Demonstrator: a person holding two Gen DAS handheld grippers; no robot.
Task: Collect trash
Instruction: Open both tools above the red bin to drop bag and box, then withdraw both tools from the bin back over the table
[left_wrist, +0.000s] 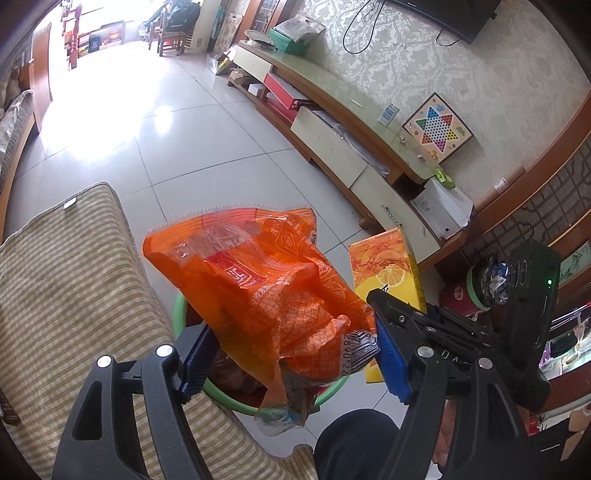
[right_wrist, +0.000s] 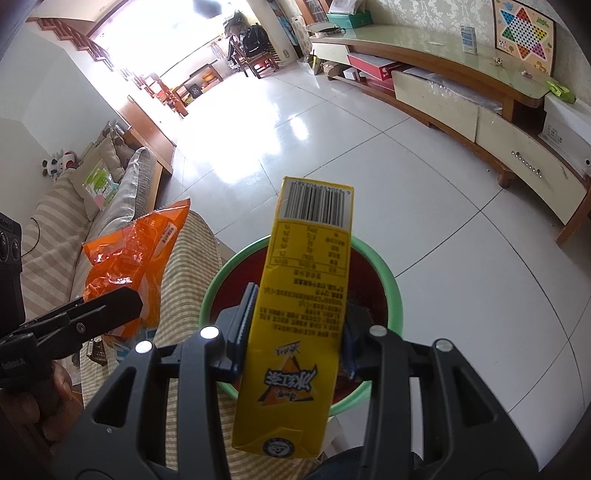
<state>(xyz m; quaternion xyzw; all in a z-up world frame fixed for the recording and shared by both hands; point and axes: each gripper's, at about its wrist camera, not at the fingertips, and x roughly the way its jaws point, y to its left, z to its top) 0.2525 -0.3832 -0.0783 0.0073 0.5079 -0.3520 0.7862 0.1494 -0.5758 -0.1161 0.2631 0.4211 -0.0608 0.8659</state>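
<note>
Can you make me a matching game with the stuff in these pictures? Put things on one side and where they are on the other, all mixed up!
Things:
1. orange snack bag
2. yellow drink carton
3. green bin
4. star game board

Places:
A. on the floor, under both grippers
B. leaning on the wall, on the long cabinet
C. in the left gripper
D. in the right gripper

Pairs: 1-C, 2-D, 3-A, 4-B
</note>
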